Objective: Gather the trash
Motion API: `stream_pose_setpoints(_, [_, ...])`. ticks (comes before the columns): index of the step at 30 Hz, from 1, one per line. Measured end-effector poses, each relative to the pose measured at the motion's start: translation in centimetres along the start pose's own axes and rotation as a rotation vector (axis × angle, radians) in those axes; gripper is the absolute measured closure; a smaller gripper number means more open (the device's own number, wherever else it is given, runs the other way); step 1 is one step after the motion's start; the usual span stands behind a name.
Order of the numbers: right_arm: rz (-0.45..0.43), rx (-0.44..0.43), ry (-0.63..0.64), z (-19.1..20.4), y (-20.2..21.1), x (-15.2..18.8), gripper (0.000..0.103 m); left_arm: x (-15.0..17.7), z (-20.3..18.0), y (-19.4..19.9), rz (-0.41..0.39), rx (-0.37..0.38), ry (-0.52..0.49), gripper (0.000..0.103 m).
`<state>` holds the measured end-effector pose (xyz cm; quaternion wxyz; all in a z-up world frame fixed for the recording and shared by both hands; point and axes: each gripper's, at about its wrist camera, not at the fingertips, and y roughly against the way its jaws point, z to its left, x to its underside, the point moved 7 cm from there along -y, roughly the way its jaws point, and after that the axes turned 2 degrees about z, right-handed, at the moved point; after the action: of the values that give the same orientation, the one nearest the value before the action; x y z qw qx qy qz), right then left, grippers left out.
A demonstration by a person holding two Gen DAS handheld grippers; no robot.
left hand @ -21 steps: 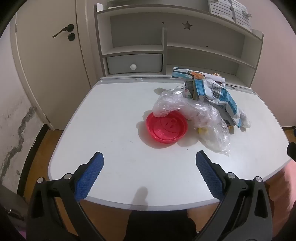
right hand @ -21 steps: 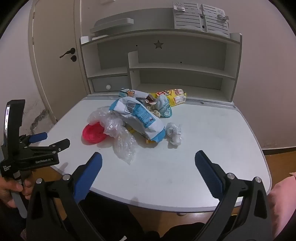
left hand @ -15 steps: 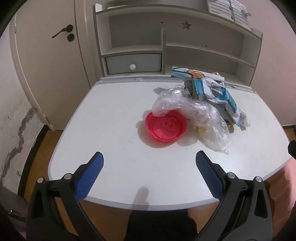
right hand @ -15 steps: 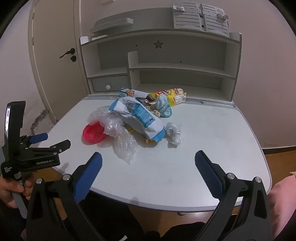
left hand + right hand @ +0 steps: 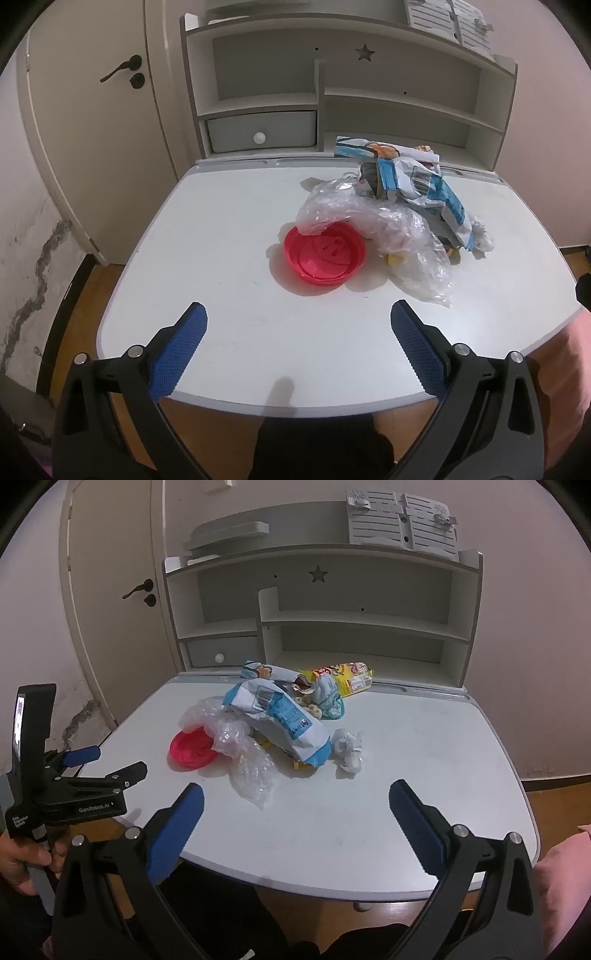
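A heap of trash lies on the white desk (image 5: 221,258). It holds a red plastic lid (image 5: 324,254), crumpled clear plastic (image 5: 406,240), a blue and white snack bag (image 5: 424,184), a yellow wrapper (image 5: 343,677) and a small white wad (image 5: 349,747). My left gripper (image 5: 298,347) is open and empty over the desk's near edge, short of the lid. My right gripper (image 5: 295,823) is open and empty, short of the heap. The left gripper also shows in the right wrist view (image 5: 107,762).
A white shelf unit (image 5: 332,627) with a small drawer (image 5: 262,131) stands at the back of the desk. A door (image 5: 103,110) is at the left. Wooden floor (image 5: 85,295) shows beside the desk.
The left gripper has eased slightly forward and up at the desk's left edge. The trash has not moved.
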<state>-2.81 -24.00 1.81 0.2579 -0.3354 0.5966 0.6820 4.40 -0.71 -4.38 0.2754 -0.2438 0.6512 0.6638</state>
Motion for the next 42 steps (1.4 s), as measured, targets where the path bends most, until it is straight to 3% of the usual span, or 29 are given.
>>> stream_pose_setpoints(42, [-0.003,-0.004,0.009,0.34,0.36,0.06,0.006,0.14,-0.53,0.00,-0.002,0.006,-0.012,0.006])
